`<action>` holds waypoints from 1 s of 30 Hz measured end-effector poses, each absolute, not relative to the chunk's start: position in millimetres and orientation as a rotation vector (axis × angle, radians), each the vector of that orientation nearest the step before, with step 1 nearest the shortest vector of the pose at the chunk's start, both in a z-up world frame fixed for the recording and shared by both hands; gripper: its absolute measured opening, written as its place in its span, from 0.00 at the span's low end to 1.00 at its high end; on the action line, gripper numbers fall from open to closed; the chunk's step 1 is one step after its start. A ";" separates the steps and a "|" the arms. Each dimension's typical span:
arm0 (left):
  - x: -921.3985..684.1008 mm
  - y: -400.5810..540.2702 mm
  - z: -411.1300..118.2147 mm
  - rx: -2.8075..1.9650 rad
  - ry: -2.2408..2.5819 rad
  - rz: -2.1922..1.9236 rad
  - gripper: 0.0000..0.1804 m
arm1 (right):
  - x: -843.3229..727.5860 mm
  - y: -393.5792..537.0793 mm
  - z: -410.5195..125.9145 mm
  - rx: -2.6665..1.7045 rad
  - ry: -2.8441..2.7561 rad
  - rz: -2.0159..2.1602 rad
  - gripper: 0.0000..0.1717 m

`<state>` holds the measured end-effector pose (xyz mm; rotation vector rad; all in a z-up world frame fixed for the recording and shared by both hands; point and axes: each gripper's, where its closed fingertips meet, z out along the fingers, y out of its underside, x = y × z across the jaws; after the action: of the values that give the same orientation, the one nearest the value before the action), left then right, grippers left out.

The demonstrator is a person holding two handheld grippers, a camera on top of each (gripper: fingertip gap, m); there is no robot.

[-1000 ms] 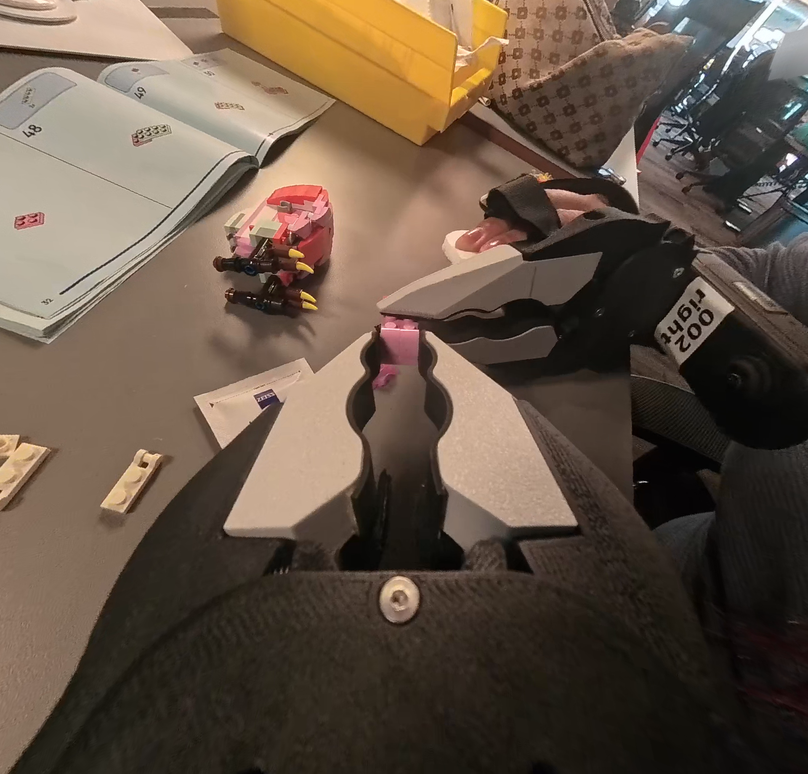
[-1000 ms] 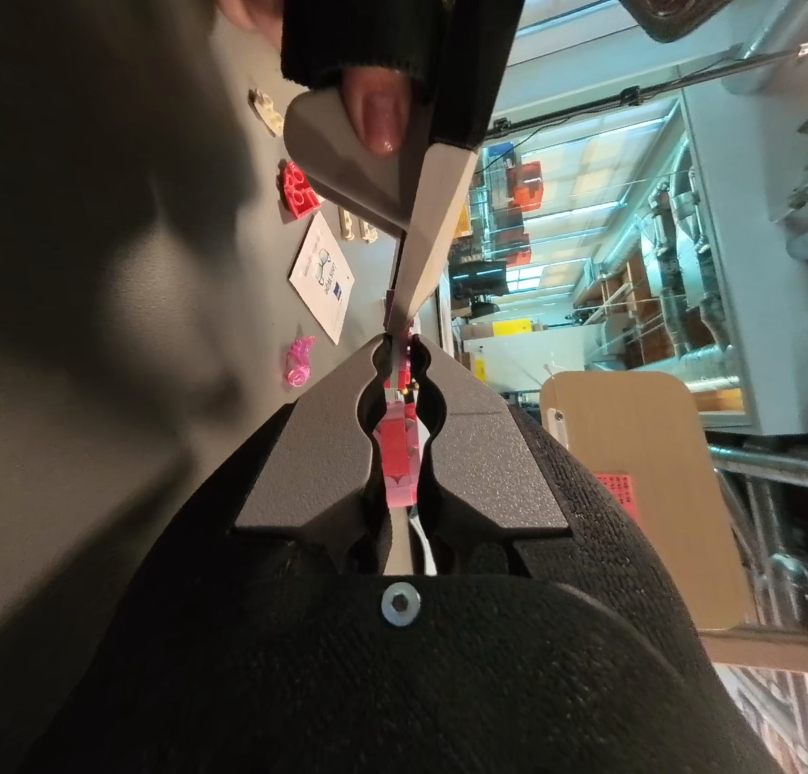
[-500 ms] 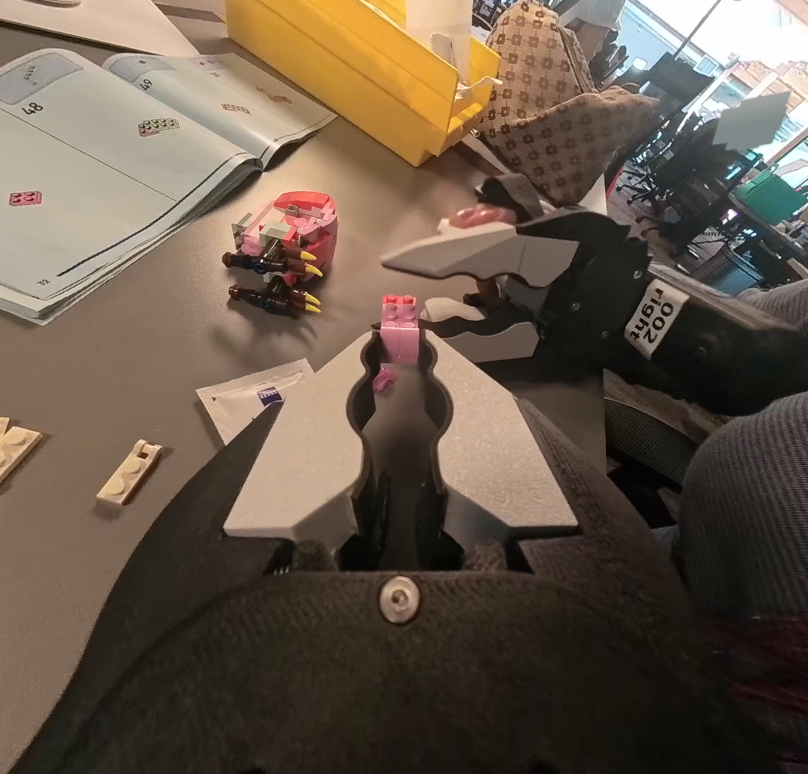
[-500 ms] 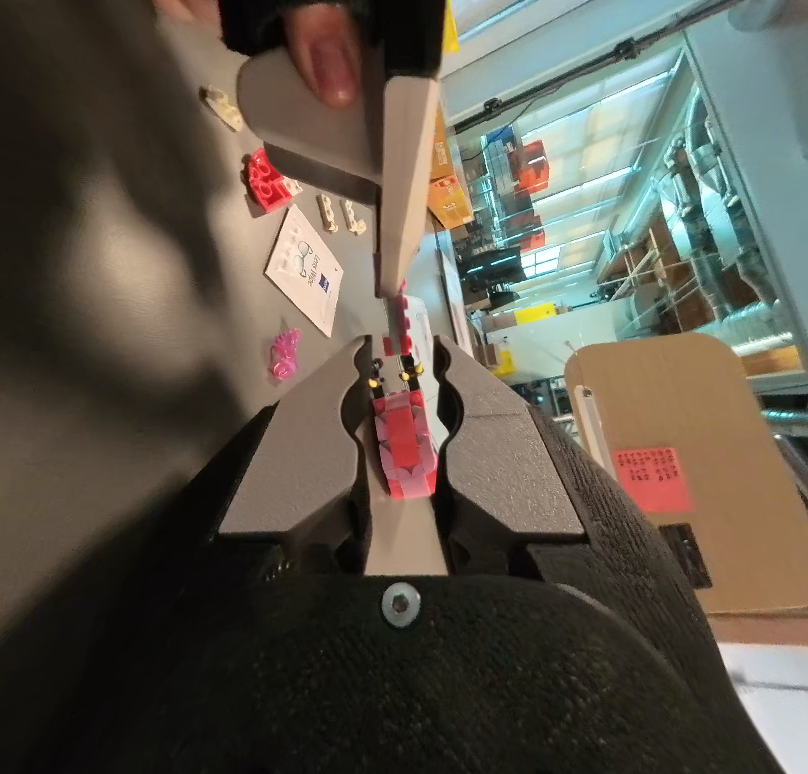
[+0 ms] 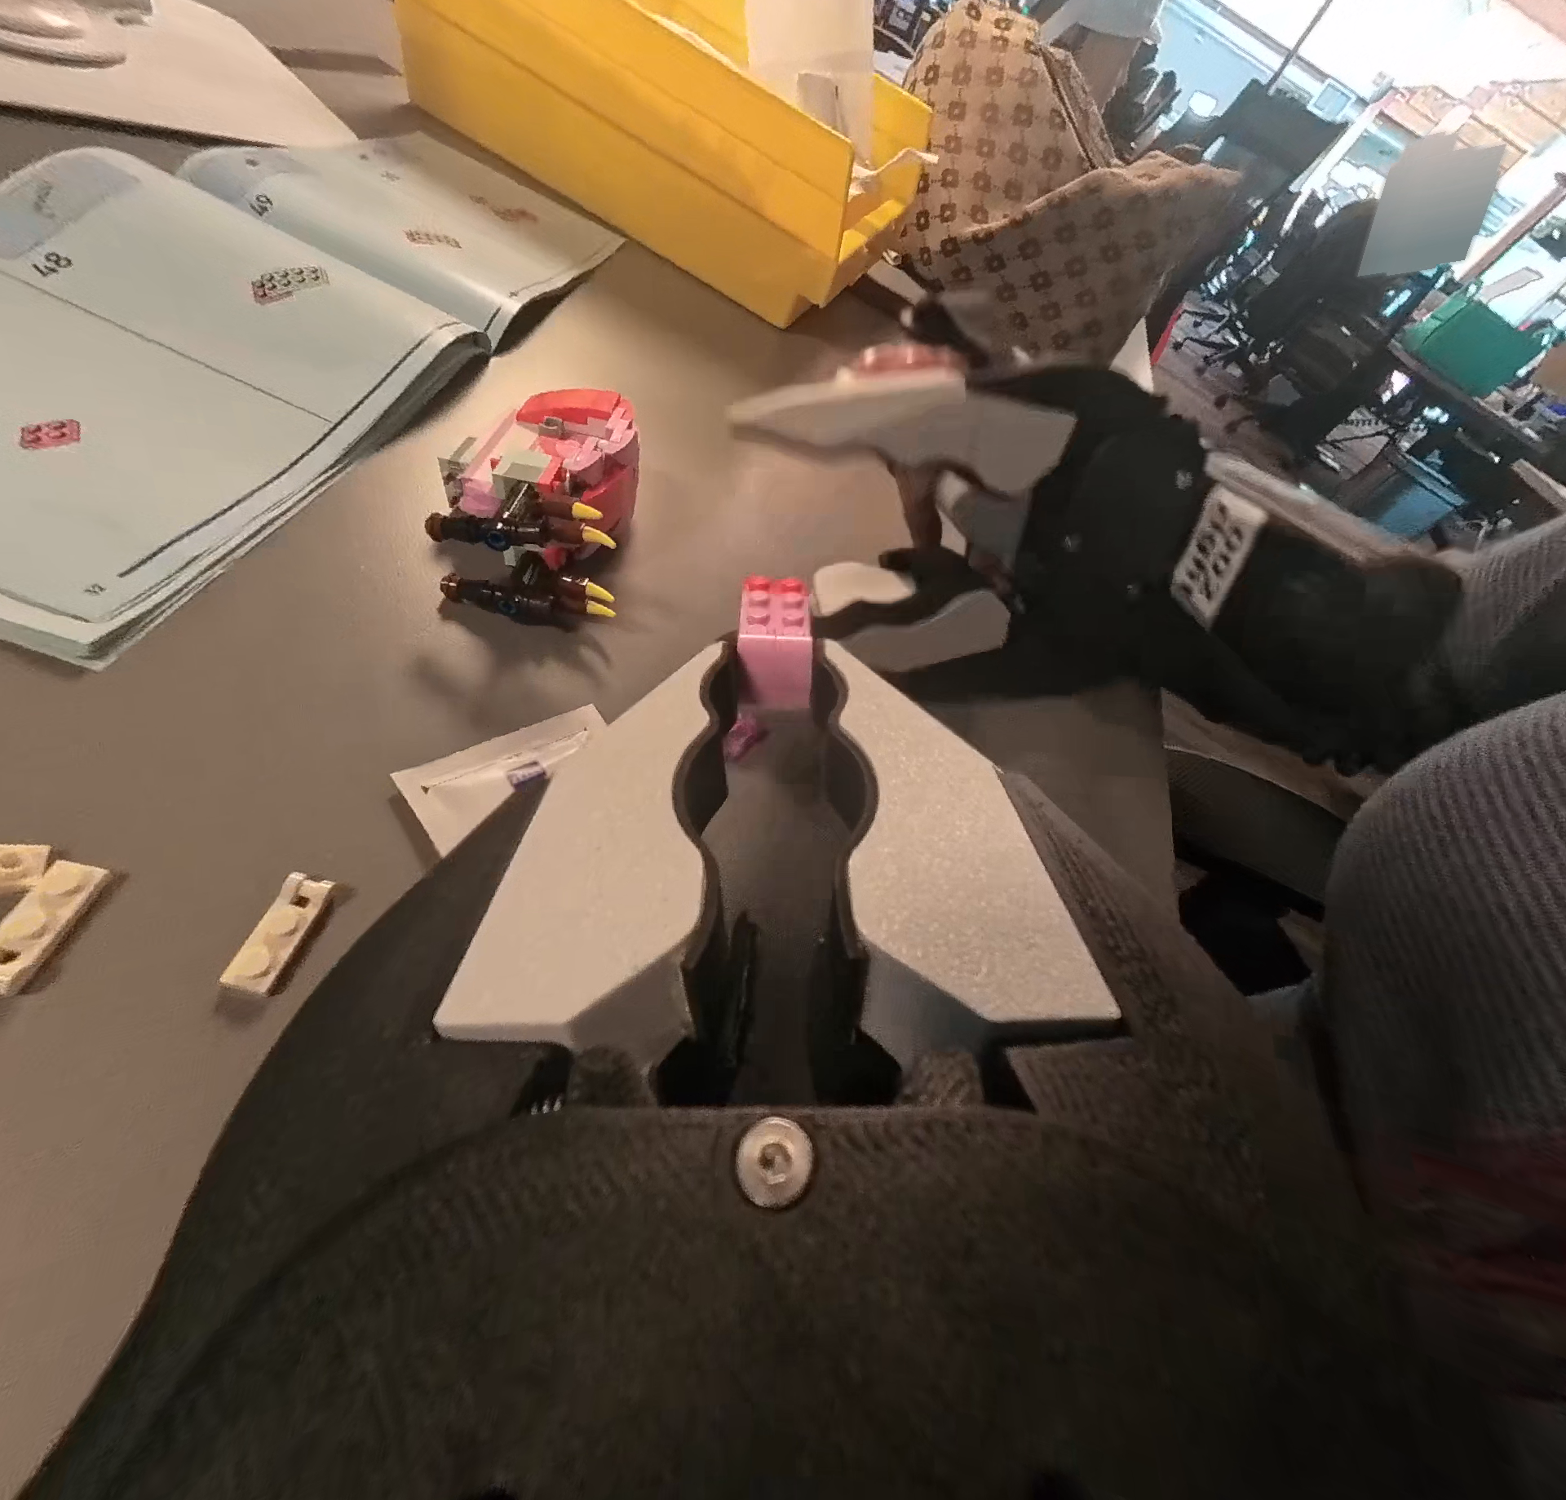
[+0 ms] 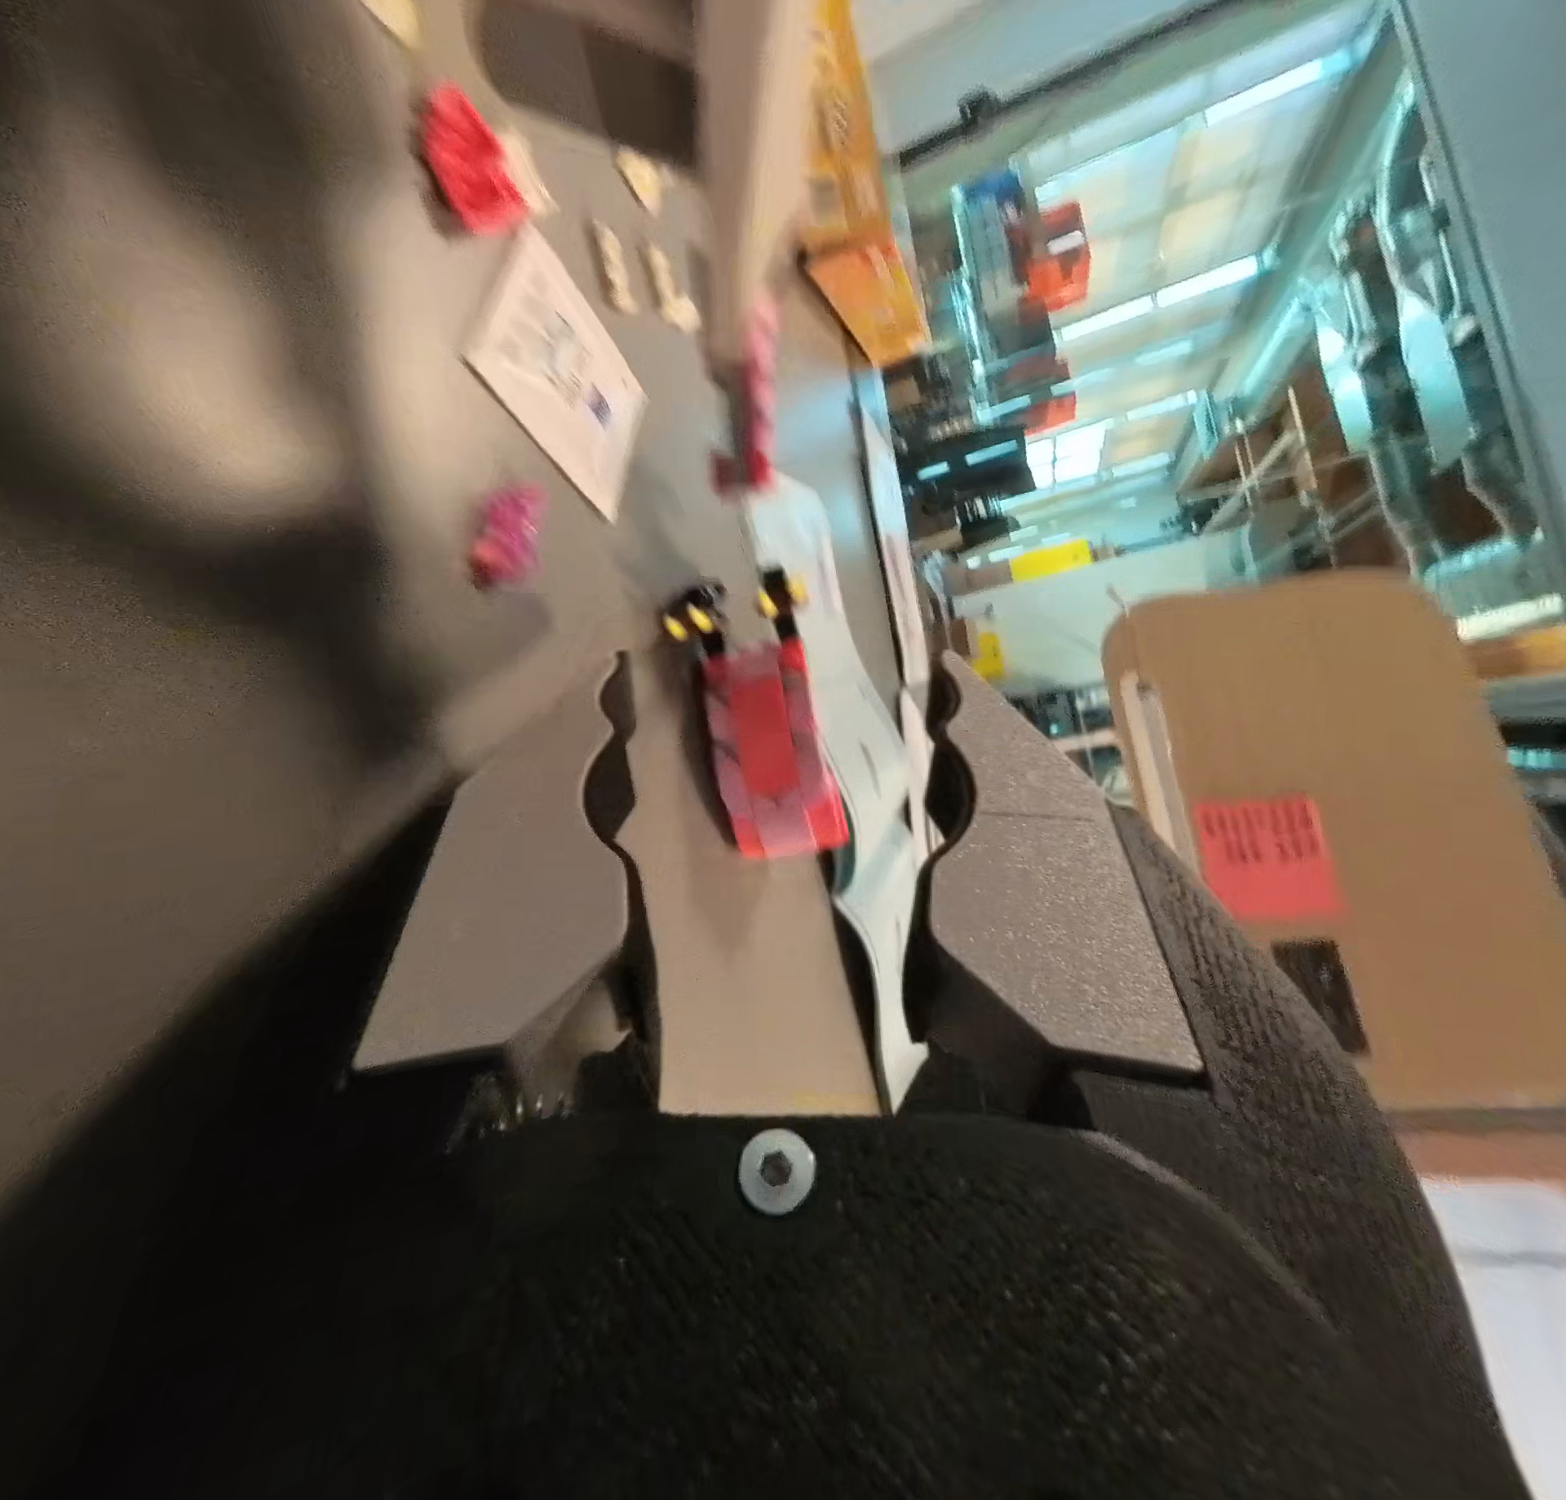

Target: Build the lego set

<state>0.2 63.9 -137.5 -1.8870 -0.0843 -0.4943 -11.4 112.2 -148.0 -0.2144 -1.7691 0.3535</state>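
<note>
Since the earlier frame the right gripper (image 5: 856, 510) has spread its jaws and drawn clear of the pink brick (image 5: 775, 654). Left to right: the red claw model (image 5: 555, 485) rests untouched on the table (image 5: 254, 697); the left gripper (image 5: 775, 671) stays clamped on the brick, held aloft and not yet joined to the model.

One brick model (image 5: 542, 485), three tan plates (image 5: 275, 934), one yellow bin (image 5: 644, 120), one booklet (image 5: 212, 341).
</note>
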 end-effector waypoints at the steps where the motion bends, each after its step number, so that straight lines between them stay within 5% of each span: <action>1: 2.2 62.6 -137.8 -1.893 -0.058 -0.498 0.09 | -11.3 127.1 -142.6 -0.272 -1.741 0.359 0.42; 10: 65.9 67.9 -169.6 -2.110 0.345 -0.445 0.09 | 7.0 271.8 -72.2 -0.934 -1.122 0.835 0.40; 17: 70.6 68.7 -183.0 -2.194 0.370 -0.387 0.17 | 25.9 330.6 -70.2 -1.098 -0.882 0.714 0.33; 30: -17.5 212.6 -59.6 -2.040 0.201 0.019 0.16 | 28.7 370.9 -40.8 -1.066 -0.517 0.770 0.27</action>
<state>-17.5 212.6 -59.6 -2.0401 0.2007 0.0190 28.7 370.9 -40.8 -1.0665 -0.5174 0.7699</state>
